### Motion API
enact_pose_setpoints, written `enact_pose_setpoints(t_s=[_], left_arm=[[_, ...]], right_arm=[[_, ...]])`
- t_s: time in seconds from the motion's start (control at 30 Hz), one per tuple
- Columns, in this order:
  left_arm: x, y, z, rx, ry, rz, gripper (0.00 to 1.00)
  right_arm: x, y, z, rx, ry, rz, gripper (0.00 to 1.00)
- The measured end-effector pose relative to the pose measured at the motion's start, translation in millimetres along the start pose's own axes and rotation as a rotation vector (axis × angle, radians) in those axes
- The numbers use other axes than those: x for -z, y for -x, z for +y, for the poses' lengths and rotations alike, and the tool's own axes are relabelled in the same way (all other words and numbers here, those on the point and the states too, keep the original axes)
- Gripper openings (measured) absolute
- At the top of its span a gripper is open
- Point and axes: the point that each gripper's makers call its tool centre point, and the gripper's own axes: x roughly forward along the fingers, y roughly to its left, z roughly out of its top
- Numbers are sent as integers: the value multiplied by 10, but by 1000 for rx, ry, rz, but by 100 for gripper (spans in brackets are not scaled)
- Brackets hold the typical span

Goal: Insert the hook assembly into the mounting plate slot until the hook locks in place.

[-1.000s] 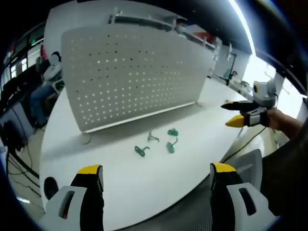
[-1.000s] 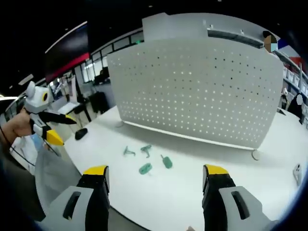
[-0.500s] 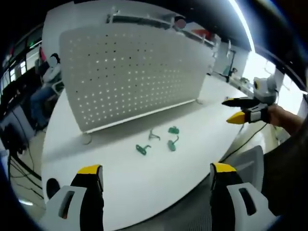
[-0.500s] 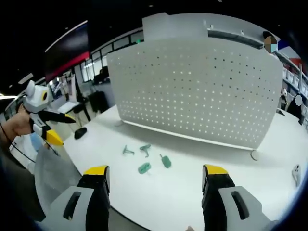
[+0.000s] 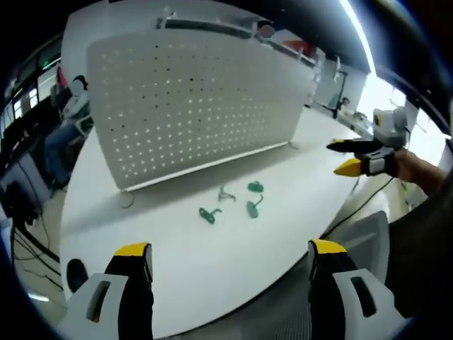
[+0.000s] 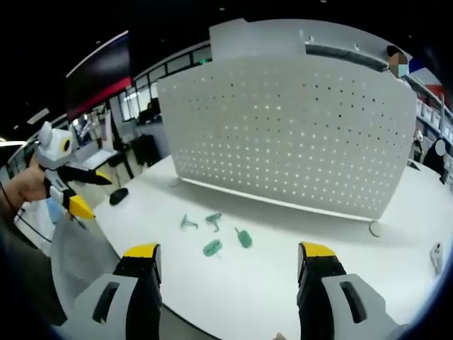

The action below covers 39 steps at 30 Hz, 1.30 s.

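Several small green hooks (image 5: 230,202) (image 6: 215,231) lie loose on the white table (image 5: 184,248) in front of an upright white perforated mounting plate (image 5: 191,106) (image 6: 297,127). In the left gripper view my left gripper (image 5: 226,265) stands open above the table's near edge, well short of the hooks, with nothing between its jaws. My right gripper (image 6: 230,265) is likewise open and bare in the right gripper view. Each gripper appears in the other's view, held by a hand off the table edge: the right gripper (image 5: 357,157) and the left gripper (image 6: 74,190), both open.
A dark oval object (image 6: 119,196) (image 5: 73,273) lies on the table near its edge. A grey chair back (image 5: 361,237) stands beside the table. A seated person (image 5: 67,113) and desks are behind the plate. A small object (image 6: 437,255) lies at the far right.
The left gripper view has shifted slightly; the hooks and plate lie where they were. Both grippers stay open and hover in much the same places.
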Motion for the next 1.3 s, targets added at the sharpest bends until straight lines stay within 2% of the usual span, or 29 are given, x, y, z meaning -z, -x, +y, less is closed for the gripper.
enact_pose_setpoints(t_s=[0.13, 0.5, 0.67, 0.83, 1.03, 1.3], left_arm=[[42, -26, -11, 6, -6, 19, 92], [45, -37, 22, 1, 5, 14, 92], [47, -48, 10, 8, 11, 12, 93], [36, -48, 24, 4, 13, 7, 92], [91, -69, 28, 4, 22, 19, 92], [93, -79, 39, -1, 28, 15, 93]], right_arm=[[8, -9, 8, -4, 7, 5, 79], [19, -27, -6, -2, -9, 9, 79], [27, -24, -94, 25, -155, -6, 77], [62, -38, -118, 35, -136, 14, 78], [202, -87, -128, 40, -169, 49, 79], [300, -218, -37, 2, -140, 88, 70]])
